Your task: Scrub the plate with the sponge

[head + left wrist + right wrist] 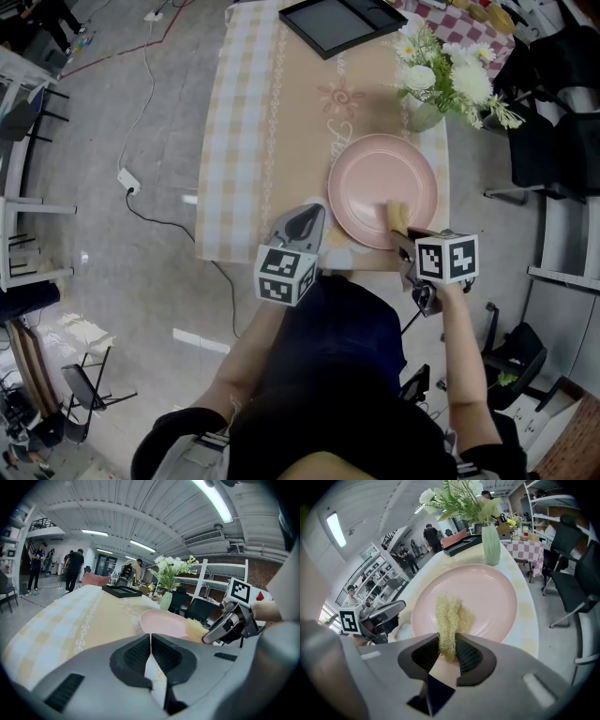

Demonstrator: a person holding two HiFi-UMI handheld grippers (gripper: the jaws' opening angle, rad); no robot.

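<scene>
Head view: the desk (281,112) runs away from me under a checked cloth with a tan runner. At its far end lies a black tray (342,21), well apart from the work.

The pink plate (382,190) lies flat at the near right of the desk, close to the edge on my side. That placement suits me, I judge, since both grippers reach it without stretching. A vase of white flowers (427,103) stands just beyond the plate's far rim. It is close enough that a long forward stroke could knock it.

The left gripper (151,644) has its jaws closed together with nothing between them. It hangs over the near desk edge, just left of the plate and not touching it. My reading is that it is parked there to steady the rim if the plate slides.

The right gripper (449,651) is clamped on the sponge (449,620), a yellow fibrous pad pinched at its near end. Its free end lies forward on the plate's inner surface, near the rim closest to me. Holding it by the tail leaves most of the pad free to rub the plate.

Judgement: scrubbing is under way, with the pad on the near part of the plate. I see no obvious dirt on the plate.
</scene>
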